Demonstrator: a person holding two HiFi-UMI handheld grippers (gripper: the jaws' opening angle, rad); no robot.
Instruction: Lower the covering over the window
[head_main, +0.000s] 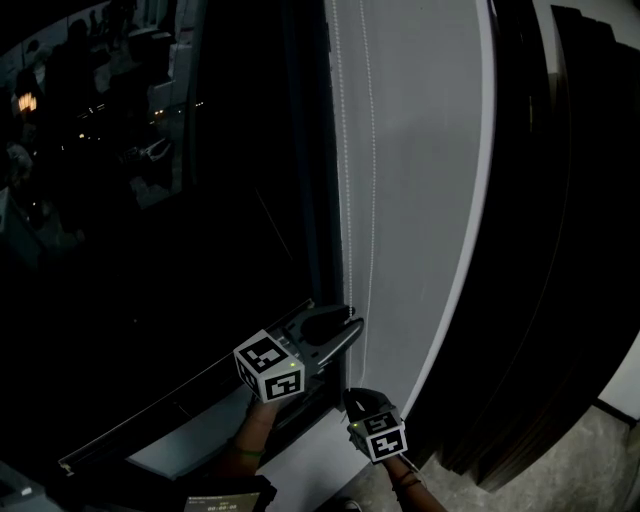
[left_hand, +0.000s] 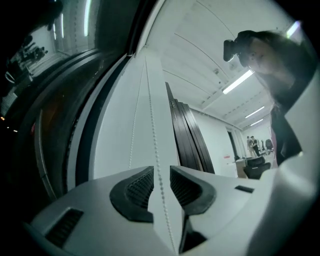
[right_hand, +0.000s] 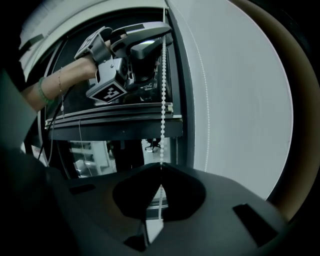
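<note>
At far left a dark, bare window pane (head_main: 150, 200) is shown, with a pale sill (head_main: 200, 435) beneath it. No covering is seen over the glass, so it is judged to be rolled up above the views. Just right of the pane's frame the light grey left gripper (head_main: 348, 325) is raised. Its jaws are slightly apart, and a white bead chain (left_hand: 156, 145) runs through the gap without being pressed by either pad. Directly below those jaws, the same strand is pinched between the closed jaws of the dark right gripper (right_hand: 161, 170). A second strand hangs free to their right. Behind both jaws stands a white upright surface (head_main: 420, 150); whether it is wall or fabric cannot be told. Dark curtains (head_main: 570, 200) hang further right, above a speckled floor (head_main: 610, 450). The beads could slip through the narrow pinch if tugged sharply. A pull away from vertical might jam the chain, and pulling the wrong strand would raise the covering. Beyond the left jaws an office is seen, lit by ceiling strip lights (left_hand: 237, 82).
</note>
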